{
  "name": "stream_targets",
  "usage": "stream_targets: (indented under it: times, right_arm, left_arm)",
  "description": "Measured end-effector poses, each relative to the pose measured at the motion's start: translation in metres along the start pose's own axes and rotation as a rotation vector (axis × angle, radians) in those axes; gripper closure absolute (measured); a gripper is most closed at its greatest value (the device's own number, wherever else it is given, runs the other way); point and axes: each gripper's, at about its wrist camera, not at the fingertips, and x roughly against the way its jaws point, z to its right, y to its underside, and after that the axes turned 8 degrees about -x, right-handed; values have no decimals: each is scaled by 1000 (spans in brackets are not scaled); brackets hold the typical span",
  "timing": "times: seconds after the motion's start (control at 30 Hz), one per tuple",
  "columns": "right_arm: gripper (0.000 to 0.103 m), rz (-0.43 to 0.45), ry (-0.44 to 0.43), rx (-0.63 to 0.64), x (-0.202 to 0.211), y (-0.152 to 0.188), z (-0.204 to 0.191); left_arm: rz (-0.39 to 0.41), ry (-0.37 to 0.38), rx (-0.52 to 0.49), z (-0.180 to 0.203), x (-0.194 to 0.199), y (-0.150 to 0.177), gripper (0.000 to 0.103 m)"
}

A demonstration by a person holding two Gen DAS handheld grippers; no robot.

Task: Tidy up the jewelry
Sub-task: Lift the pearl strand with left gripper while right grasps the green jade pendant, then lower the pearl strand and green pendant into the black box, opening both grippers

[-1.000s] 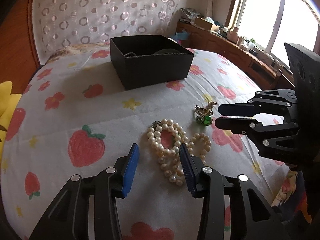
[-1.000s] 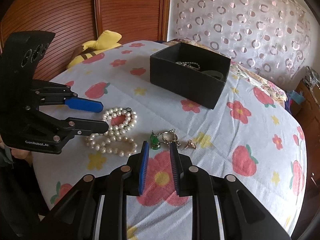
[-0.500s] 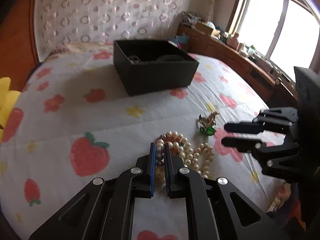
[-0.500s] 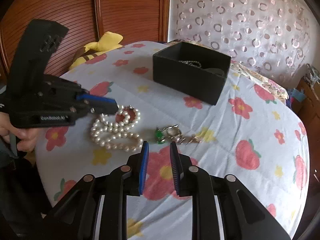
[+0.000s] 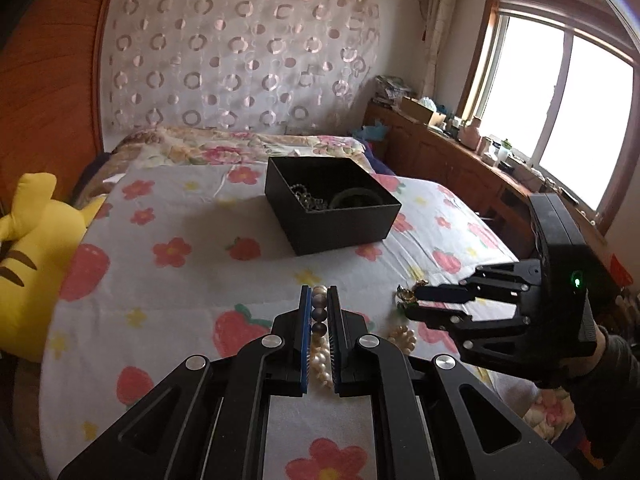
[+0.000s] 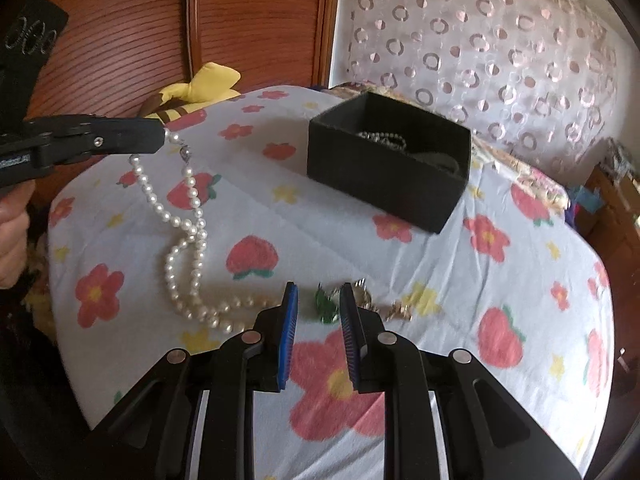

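Bed w/ white strawberry-and-flower print sheet (image 6: 280,220) fills most of both views. Open black square cardboard box (image 6: 384,176) sits upper centre-right of right-wrist view, upper centre of left-wrist view; a metal chain and a dark ring lie inside.

Long white pearl necklace (image 6: 188,236): top end pinched in left gripper (image 5: 319,312), fingers narrow, clamped on beads. In right-wrist view it hangs from upper left, tail coiled on sheet at lower left.

Right gripper (image 6: 318,312): fingers moderately apart, holding nothing. Small green-stone gold trinket (image 6: 326,306) lies on sheet between its tips, lower centre.

Judgement, step in hand = carry necklace to box. Lift until tail clears sheet, else it may drag and snag trinket. Travel slow so strand doesn't swing; lower tail into box first, then release.
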Motion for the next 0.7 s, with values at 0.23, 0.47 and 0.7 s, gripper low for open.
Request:
stream_targets:
  times: [0.23, 0.47, 0.7]
  right_arm:
    - [79, -78, 39, 82, -13, -2, -4]
    - [90, -73, 1, 101, -2, -1, -8]
    - [90, 58, -68, 18, 44, -26, 5]
  left_arm:
    - [-19, 11, -7, 4, -7, 6, 96]
    - [-11, 11, -7, 4, -7, 6, 97]
    - [7, 16, -15, 4, -5, -5, 97]
